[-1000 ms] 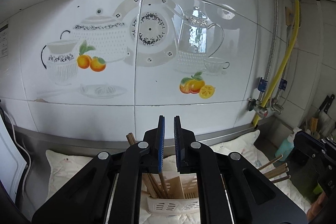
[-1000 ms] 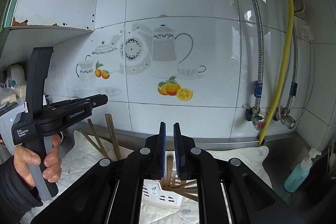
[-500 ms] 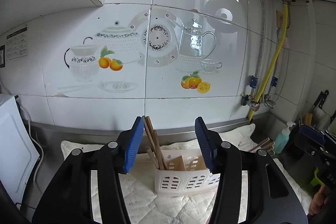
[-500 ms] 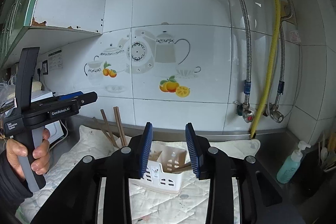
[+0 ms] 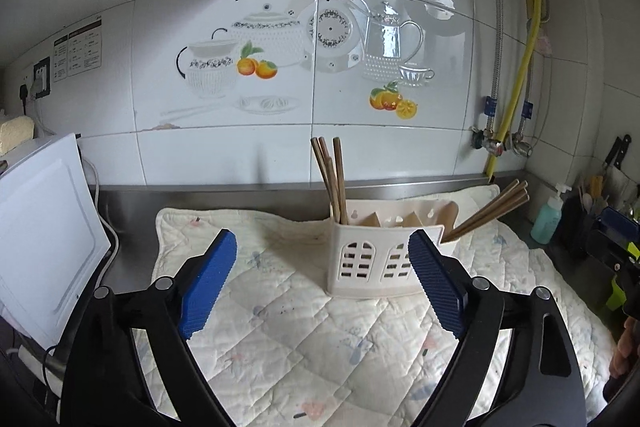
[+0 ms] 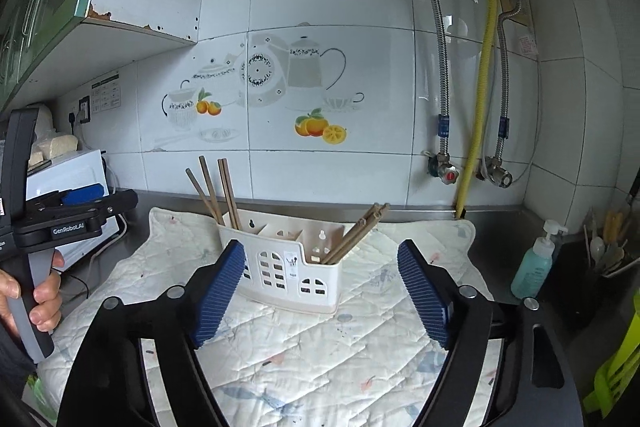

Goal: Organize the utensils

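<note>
Now my left hand-held gripper [image 5: 322, 267] and right hand-held gripper [image 6: 322, 281] have just spread wide, both empty, before the cream plastic utensil caddy [image 6: 294, 265] holding brown wooden chopsticks [image 6: 218, 193].

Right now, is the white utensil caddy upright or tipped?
Upright. The utensil caddy sits flat on the quilted mat; chopsticks stand in its left end, another bunch leans right.

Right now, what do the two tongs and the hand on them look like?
Both tongs, left and right, have black linkage arms with silver pivot bolts and ribbed blue pads. The left one's black body reads "GenRobot.AI", on a grey grip. The hand wears a dark sleeve.
</note>
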`<state>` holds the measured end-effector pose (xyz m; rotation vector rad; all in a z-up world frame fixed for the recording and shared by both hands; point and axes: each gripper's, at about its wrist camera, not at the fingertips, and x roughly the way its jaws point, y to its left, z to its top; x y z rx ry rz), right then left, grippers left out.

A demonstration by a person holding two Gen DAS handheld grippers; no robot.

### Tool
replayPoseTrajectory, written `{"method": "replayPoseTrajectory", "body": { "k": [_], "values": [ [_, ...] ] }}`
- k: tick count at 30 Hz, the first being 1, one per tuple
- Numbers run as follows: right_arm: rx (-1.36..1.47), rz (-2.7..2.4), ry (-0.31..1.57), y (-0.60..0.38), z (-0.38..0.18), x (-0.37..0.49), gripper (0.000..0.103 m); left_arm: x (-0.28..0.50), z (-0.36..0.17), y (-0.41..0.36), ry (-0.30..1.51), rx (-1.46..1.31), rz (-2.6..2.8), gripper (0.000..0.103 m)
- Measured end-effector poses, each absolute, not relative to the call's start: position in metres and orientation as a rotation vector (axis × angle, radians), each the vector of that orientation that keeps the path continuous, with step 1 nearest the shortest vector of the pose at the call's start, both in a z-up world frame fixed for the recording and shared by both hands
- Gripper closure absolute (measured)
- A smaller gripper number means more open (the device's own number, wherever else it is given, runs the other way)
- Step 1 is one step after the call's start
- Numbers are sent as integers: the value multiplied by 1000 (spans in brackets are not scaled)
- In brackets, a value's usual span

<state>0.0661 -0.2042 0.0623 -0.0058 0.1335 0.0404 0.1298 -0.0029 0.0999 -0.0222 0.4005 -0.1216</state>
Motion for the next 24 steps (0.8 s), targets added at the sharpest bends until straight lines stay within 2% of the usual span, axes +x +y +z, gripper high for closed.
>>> {"method": "replayPoseTrajectory", "body": {
  "k": [4,8,24],
  "values": [
    [12,41,168,-203,48,65,16,115,83,4,421,-27,-107,7],
    [24,43,200,-202,34,64,13,102,70,9,437,-10,-82,5],
    [96,35,318,-209,-12,64,10,73,32,23,505,-8,-10,5]
  ]
}}
